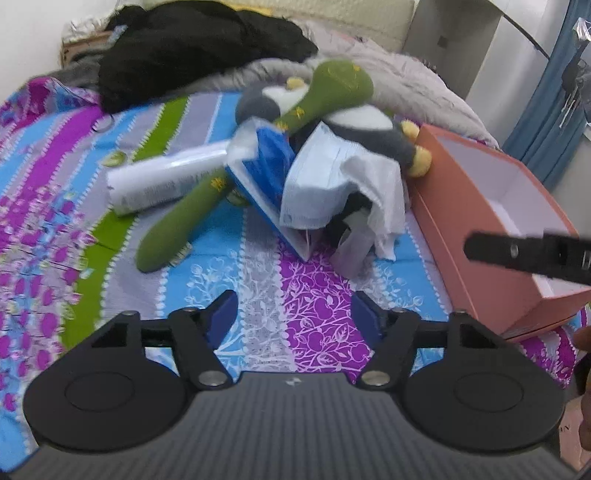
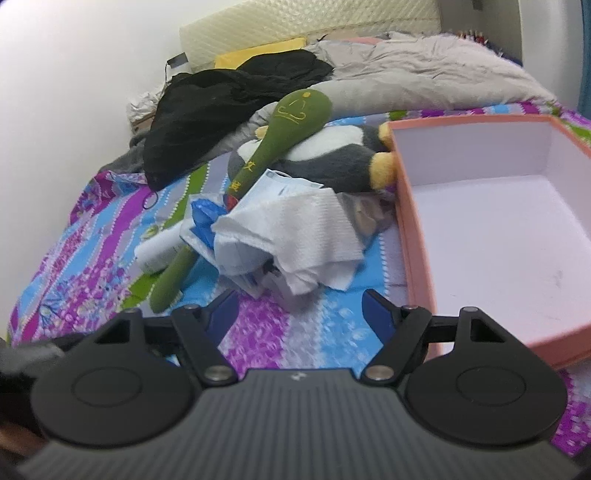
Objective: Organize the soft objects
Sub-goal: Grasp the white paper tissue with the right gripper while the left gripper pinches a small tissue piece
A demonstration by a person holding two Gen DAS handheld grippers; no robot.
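A heap of soft things lies on the patterned bedsheet: a long green plush stick, a grey and white penguin plush, a white cloth, a blue and white packet and a white roll. My left gripper stands open short of the heap, nothing between its blue pads. My right gripper is open too, just before the white cloth. An orange box with a white inside lies open to the right.
A black garment and a grey blanket are piled at the bed's far side, against a cream headboard. The right gripper's black finger reaches over the box. Blue curtain at far right.
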